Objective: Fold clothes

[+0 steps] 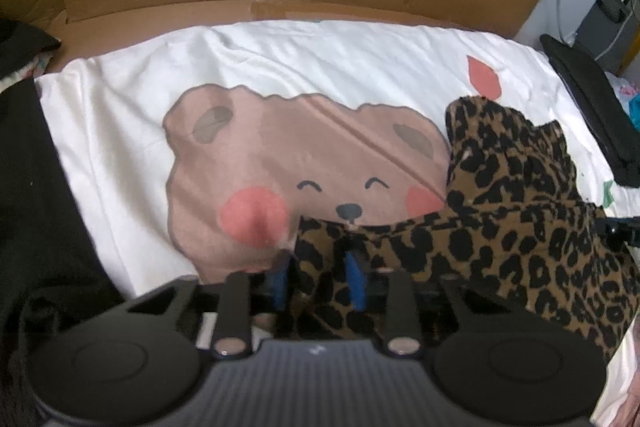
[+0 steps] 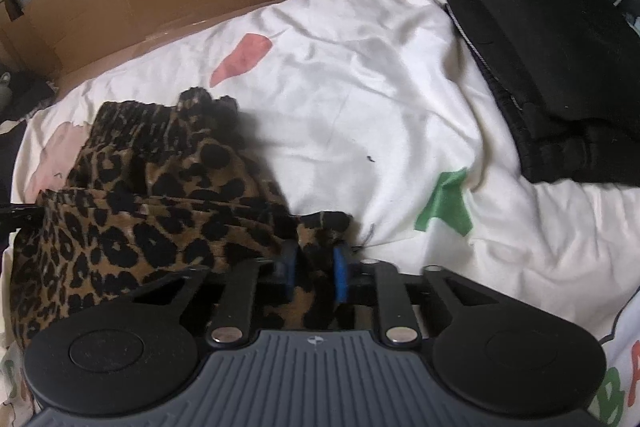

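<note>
A: any text readable?
B: just big "B" (image 2: 612, 401) on near-right of bear sheet (image 1: 280, 75), rest cut off.
A: grippers?
B: left gripper (image 1: 320, 277) & right gripper (image 2: 314, 273) both pinching near edge of leopard garment (image 1: 520, 211), lying right of bear face.

Leopard-print garment (image 1: 520, 227): brown with black spots, soft ribbed fabric, partly folded and bunched; lies on white bedding beside the bear print, near edge pinched at two corners.

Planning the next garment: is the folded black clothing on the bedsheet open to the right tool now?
Probably not yet: the right tool is shut on the leopard-print garment. The path over the white sheet to the black clothing looks unobstructed.
</note>
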`<action>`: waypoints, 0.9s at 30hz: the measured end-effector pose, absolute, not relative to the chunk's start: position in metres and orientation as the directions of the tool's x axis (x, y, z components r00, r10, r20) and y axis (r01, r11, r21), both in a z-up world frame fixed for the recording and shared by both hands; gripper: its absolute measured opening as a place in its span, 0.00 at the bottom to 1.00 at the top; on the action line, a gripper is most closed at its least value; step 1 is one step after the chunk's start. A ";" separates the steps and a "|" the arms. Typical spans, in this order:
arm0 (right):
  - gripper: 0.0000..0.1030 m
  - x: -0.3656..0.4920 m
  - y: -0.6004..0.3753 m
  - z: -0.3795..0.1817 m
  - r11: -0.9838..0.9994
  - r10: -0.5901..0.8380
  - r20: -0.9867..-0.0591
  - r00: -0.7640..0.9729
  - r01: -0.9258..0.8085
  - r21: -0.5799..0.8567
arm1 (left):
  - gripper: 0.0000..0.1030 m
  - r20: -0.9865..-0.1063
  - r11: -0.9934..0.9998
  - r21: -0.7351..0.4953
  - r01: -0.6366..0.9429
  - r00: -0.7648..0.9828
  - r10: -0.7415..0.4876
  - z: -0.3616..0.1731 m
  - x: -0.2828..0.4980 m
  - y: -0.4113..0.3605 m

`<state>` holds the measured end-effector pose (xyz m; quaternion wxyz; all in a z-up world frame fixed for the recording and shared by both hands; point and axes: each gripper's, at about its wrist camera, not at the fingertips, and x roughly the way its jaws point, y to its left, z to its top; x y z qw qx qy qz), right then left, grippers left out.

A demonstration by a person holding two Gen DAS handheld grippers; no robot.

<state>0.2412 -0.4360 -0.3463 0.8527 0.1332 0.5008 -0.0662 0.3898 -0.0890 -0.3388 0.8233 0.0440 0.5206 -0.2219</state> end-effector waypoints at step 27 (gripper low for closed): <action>0.05 0.244 -0.460 -0.273 0.914 0.051 -0.772 0.634 0.282 0.291 | 0.07 -0.749 0.894 -0.318 0.316 0.495 -0.441 -0.277 0.393 -0.054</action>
